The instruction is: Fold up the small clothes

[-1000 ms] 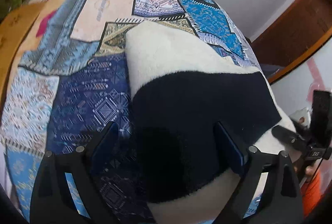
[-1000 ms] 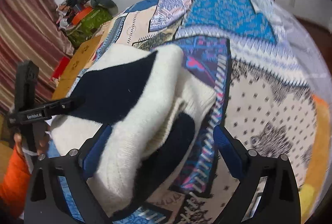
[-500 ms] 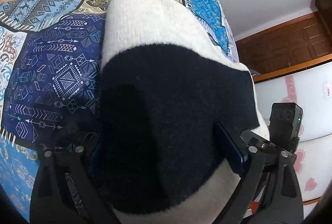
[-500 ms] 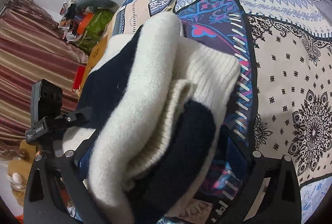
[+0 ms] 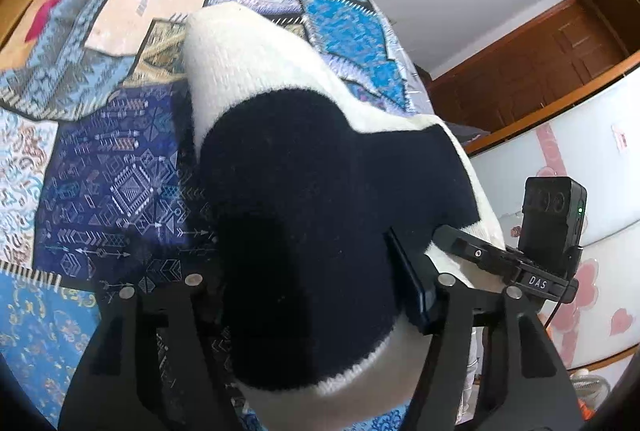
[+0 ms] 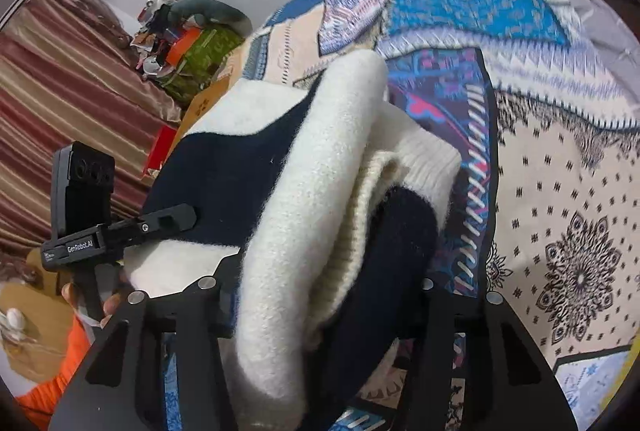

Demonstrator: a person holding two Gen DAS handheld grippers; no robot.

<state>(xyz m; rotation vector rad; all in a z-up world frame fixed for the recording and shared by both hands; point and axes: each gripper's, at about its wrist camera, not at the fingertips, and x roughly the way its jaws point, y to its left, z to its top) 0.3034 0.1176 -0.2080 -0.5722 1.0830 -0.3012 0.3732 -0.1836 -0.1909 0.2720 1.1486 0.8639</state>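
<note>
Holding the folded cream-and-navy knit [image 5: 312, 231] between them over the patchwork bedspread [image 5: 112, 171], left gripper [image 5: 308, 295] and right gripper [image 6: 320, 295] each have jaws closed narrowly on its near end. Folding looks mostly done, apparently several layers thick; setting the bundle down remains.

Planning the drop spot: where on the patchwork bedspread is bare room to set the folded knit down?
Bare bedspread lies left of the folded cream-and-navy knit sweater, on the dark blue arrow-print patch, and right of it on the cream dotted patch with the black medallion. Crowded: the wooden ledge holding a green bag with clutter, and around both grippers, left and right.
</note>
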